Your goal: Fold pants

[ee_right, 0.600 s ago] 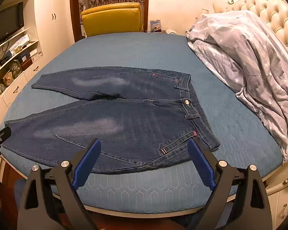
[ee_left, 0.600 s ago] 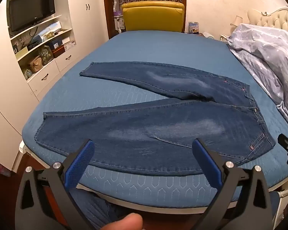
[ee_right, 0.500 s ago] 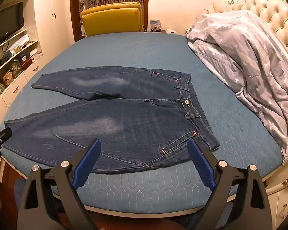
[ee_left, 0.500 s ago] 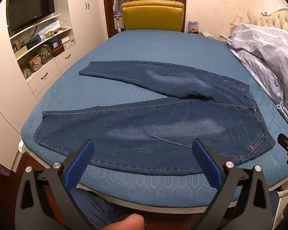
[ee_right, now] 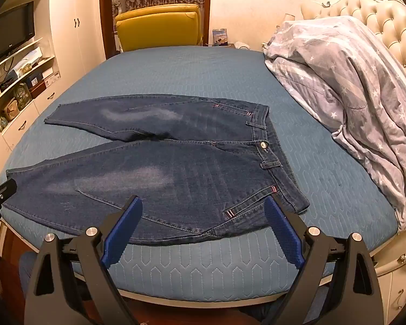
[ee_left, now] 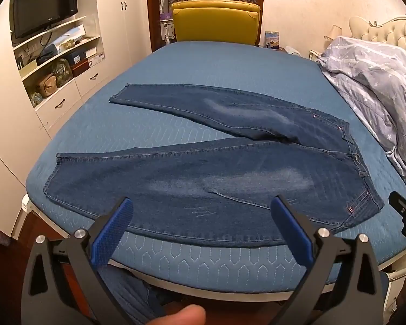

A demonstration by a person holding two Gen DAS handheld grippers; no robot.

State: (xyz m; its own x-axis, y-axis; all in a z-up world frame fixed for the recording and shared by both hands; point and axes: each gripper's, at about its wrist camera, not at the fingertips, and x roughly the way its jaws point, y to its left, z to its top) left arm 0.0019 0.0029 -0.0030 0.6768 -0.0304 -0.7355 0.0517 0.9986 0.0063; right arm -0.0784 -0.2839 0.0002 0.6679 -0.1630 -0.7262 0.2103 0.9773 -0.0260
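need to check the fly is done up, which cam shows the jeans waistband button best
The right wrist view. There the button sits near mid-frame, a clear pale disc on the waistband of the jeans. In the left wrist view the button is a tiny speck at the distorted right side.

Blue quilted bed (ee_left: 230, 75) under spread jeans (ee_left: 216, 178), rumpled duvet (ee_right: 352, 86)

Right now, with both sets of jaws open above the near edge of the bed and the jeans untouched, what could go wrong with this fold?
1. The jeans lie with legs splayed apart; folding one over the other may leave them misaligned.
2. The near leg's hem sits close to the bed edge, so a tug could drag it off.
3. The rumpled duvet lies beside the waistband; a wide swing could snag it.
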